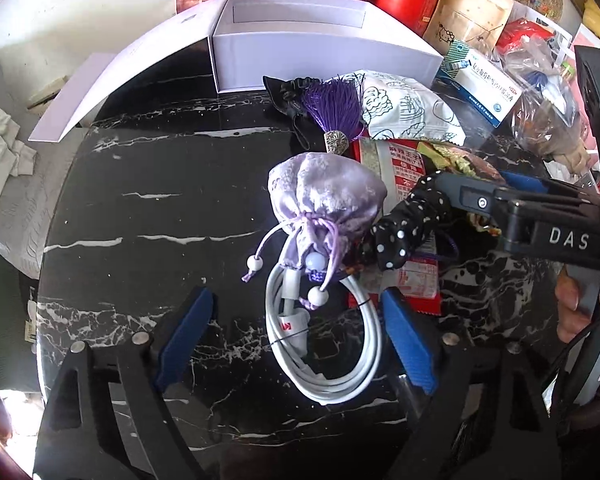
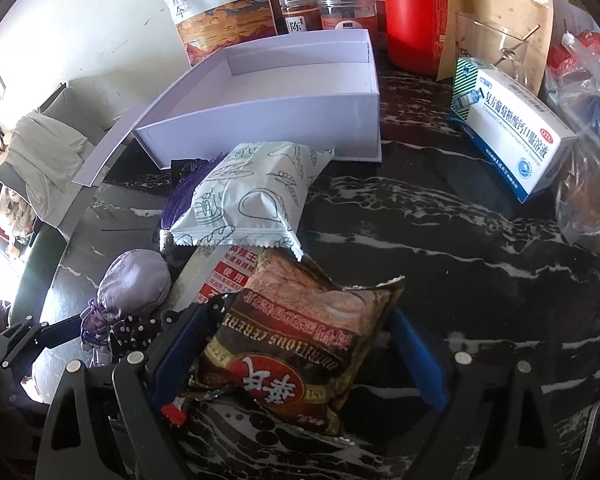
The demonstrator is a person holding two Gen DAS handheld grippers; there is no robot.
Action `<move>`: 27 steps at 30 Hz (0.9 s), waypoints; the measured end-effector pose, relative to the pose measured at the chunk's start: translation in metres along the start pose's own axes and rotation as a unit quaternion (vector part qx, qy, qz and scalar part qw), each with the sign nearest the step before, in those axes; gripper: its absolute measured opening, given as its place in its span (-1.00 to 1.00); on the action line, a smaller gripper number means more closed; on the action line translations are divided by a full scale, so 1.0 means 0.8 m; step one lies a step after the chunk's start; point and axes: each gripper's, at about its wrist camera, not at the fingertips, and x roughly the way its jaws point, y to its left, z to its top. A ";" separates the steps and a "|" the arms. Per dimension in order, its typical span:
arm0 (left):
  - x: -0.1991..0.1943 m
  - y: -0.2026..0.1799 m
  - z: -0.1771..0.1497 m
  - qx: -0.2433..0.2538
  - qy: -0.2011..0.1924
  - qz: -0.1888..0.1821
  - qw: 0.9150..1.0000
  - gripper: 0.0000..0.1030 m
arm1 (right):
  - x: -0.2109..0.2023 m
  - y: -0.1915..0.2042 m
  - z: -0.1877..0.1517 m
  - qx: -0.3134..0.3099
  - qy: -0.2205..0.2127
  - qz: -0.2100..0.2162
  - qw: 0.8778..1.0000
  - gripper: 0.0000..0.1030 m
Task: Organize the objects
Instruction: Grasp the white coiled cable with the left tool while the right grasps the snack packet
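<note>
Left hand-held gripper (image 1: 296, 332) spread wide around the coiled white cable (image 1: 324, 344) just below the lilac pouch (image 1: 324, 196), pads clear, while the right hand-held gripper (image 2: 300, 356) straddles the brown cereal packet (image 2: 300, 344) open-jawed.

The left gripper (image 1: 296, 336) points down, its blue fingers (image 1: 184, 336) spread wide apart and touching nothing. The right gripper (image 2: 300, 360) points down too, fingers (image 2: 418, 364) wide apart. A bare hand (image 1: 572, 308) shows at the right edge of the left wrist view.

Clutter (image 1: 396, 128) before open box (image 1: 324, 60)
</note>
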 end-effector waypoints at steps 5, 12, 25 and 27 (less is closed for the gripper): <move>-0.006 -0.004 -0.004 0.014 -0.015 -0.004 1.000 0.03 | -0.004 -0.004 -0.007 0.002 -0.003 0.023 1.000 0.56; -0.013 -0.002 -0.012 0.016 -0.017 -0.012 1.000 0.00 | -0.018 -0.001 -0.018 -0.012 -0.008 0.024 1.000 0.14; -0.044 0.026 -0.040 -0.011 -0.031 0.000 0.999 0.00 | -0.055 -0.012 -0.064 0.001 -0.020 0.008 1.000 0.08; -0.046 0.029 -0.046 -0.015 -0.028 0.001 1.000 0.00 | -0.061 -0.016 -0.073 0.004 -0.020 0.004 1.000 0.08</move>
